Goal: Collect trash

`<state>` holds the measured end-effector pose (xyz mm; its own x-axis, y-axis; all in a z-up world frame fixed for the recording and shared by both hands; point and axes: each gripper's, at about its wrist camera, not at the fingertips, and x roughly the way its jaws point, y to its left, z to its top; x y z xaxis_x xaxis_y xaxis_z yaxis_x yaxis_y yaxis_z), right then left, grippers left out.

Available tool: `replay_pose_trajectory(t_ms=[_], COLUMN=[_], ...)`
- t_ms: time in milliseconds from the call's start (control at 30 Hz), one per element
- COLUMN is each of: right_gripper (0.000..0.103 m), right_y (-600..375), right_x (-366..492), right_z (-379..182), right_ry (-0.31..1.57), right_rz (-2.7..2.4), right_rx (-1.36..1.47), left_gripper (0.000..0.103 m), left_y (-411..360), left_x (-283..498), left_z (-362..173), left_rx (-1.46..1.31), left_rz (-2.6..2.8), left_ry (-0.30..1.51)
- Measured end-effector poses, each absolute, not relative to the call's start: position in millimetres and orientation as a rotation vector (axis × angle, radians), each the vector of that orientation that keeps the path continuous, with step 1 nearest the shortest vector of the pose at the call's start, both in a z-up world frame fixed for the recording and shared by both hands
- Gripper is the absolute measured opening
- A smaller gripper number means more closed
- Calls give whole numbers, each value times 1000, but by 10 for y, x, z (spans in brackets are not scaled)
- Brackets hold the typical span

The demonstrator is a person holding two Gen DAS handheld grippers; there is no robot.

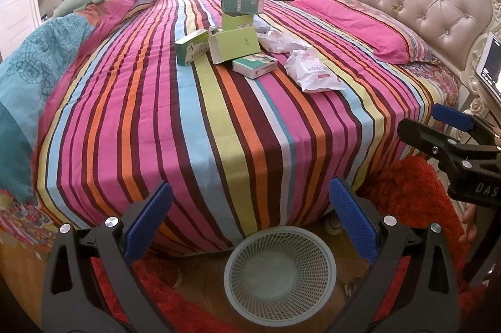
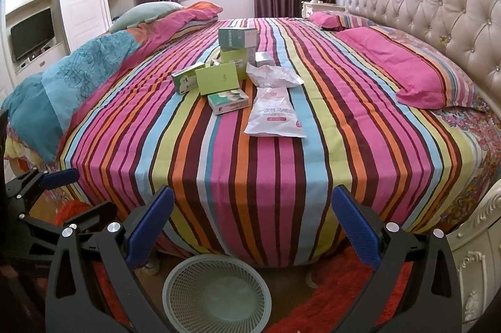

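In the left wrist view the left gripper (image 1: 250,220) hangs spread wide and empty over the mesh wastebasket (image 1: 279,268) at six o'clock on the floor, while the trash, green boxes (image 1: 233,46) and white plastic bags (image 1: 313,71), lies piled on the striped bedspread (image 1: 219,129) toward twelve o'clock. In the right wrist view the right gripper (image 2: 252,223) likewise gapes with nothing held, the wastebasket (image 2: 216,295) at six o'clock, the boxes (image 2: 216,79) and bags (image 2: 275,115) at twelve o'clock.
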<state>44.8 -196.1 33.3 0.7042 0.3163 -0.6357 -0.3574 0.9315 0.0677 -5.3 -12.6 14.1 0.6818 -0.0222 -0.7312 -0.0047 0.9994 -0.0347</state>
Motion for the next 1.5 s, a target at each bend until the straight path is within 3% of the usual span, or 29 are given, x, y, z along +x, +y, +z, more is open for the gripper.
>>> replay_pose_trajectory(t_ms=[1500], right_gripper=[96], right_y=[-2079], right_x=[865], right_z=[44], right_ry=[805], right_rz=[341], right_rx=[-37], left_gripper=[97], left_y=[54], left_x=[234], left_z=[-384], left_rx=[-16], left_rz=[-15], left_ry=[924])
